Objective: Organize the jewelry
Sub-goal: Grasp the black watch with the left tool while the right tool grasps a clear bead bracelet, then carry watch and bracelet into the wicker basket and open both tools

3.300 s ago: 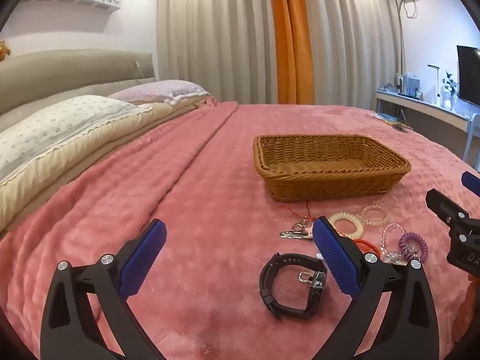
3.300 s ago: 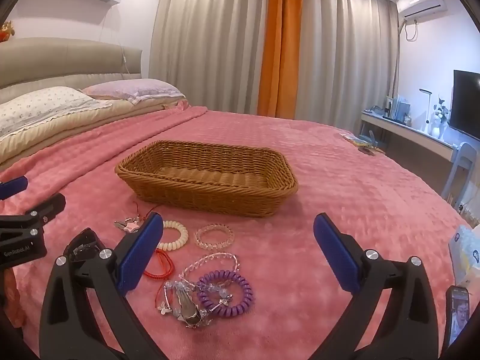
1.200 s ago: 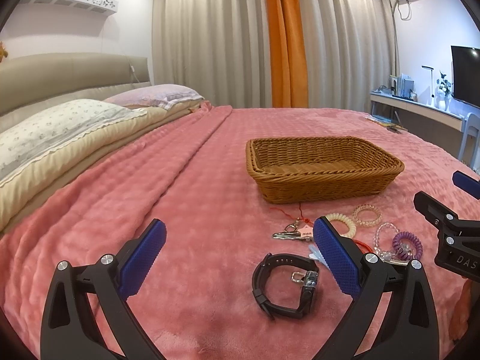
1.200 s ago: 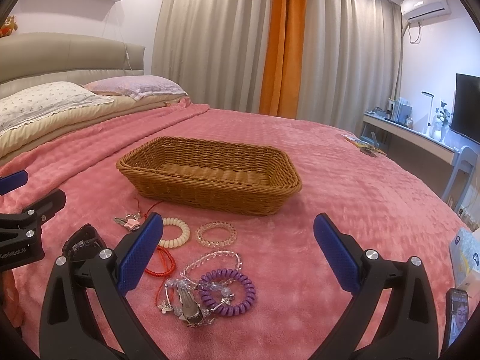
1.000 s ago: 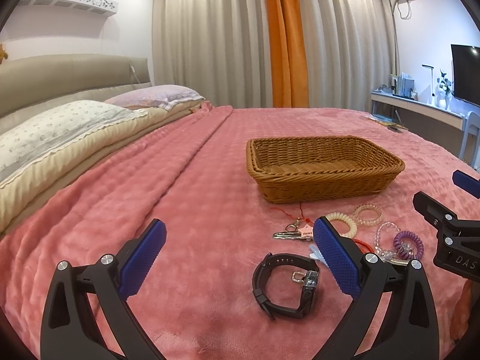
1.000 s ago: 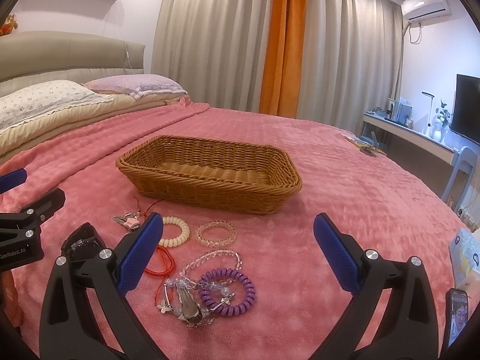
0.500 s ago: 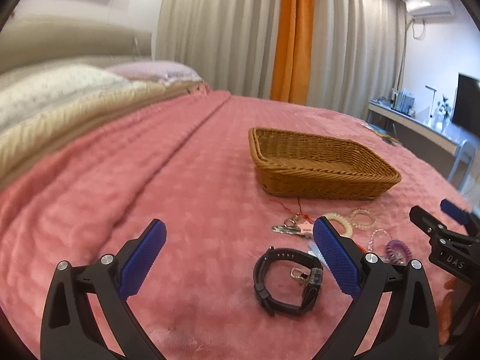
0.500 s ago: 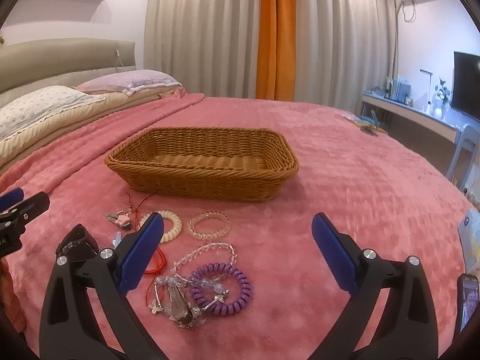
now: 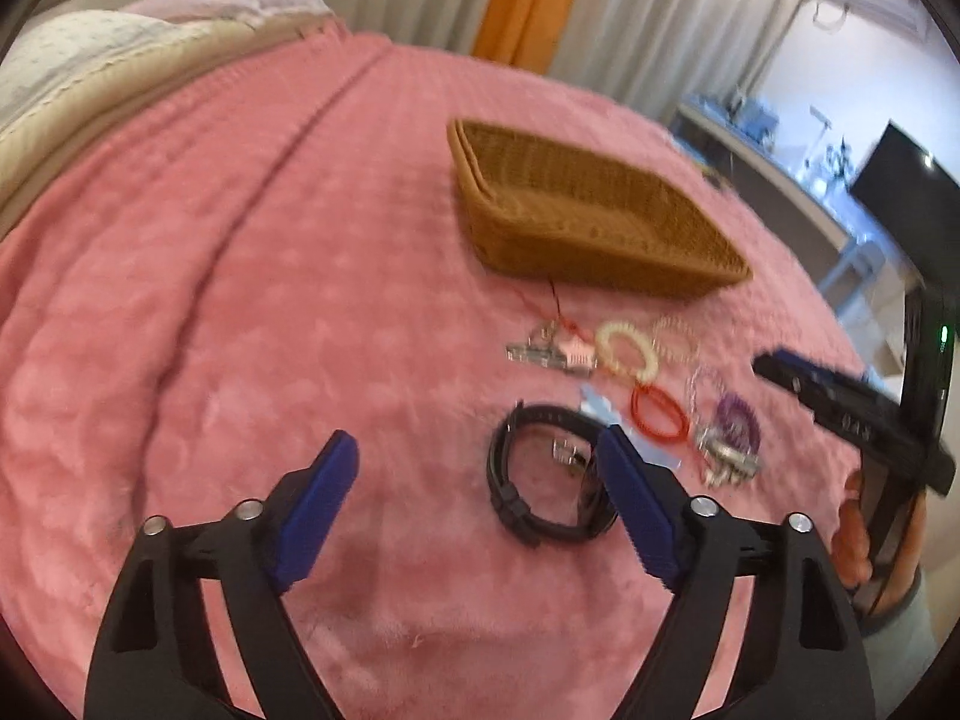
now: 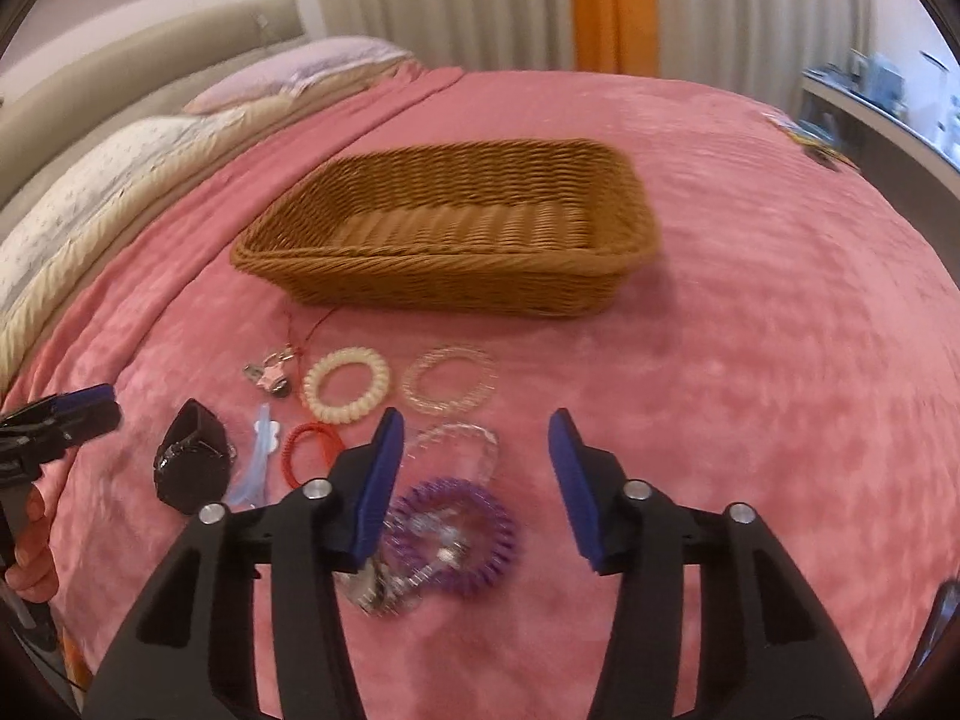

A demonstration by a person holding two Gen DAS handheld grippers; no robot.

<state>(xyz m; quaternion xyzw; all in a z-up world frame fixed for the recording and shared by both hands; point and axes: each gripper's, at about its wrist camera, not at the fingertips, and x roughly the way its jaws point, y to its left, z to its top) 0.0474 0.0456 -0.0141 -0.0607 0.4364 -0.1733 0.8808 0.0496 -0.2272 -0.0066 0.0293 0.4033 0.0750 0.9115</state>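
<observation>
Jewelry lies on the pink bedspread in front of an empty wicker basket (image 10: 456,228) (image 9: 576,210). A black watch (image 9: 543,474) (image 10: 191,465) sits just ahead of my left gripper (image 9: 474,498), partly behind its right finger; the jaws are closing with nothing between them. A purple coil band (image 10: 462,531) (image 9: 735,420) lies tangled with silver and clear beaded pieces below my right gripper (image 10: 474,468), whose jaws are closing above it without touching. A cream coil band (image 10: 347,384), a clear bead bracelet (image 10: 450,387), a red cord loop (image 10: 306,447) and a keyring charm (image 10: 273,369) lie closer to the basket.
Pillows (image 10: 108,180) and a padded headboard run along the left. Curtains hang behind the bed, and a desk with a screen (image 9: 894,186) stands at the right. Open bedspread stretches left of the watch and right of the jewelry.
Both grippers have tipped downward and moved in over the jewelry. The right gripper's jaws have narrowed a lot, the left one's a little. Nothing on the bed has shifted.
</observation>
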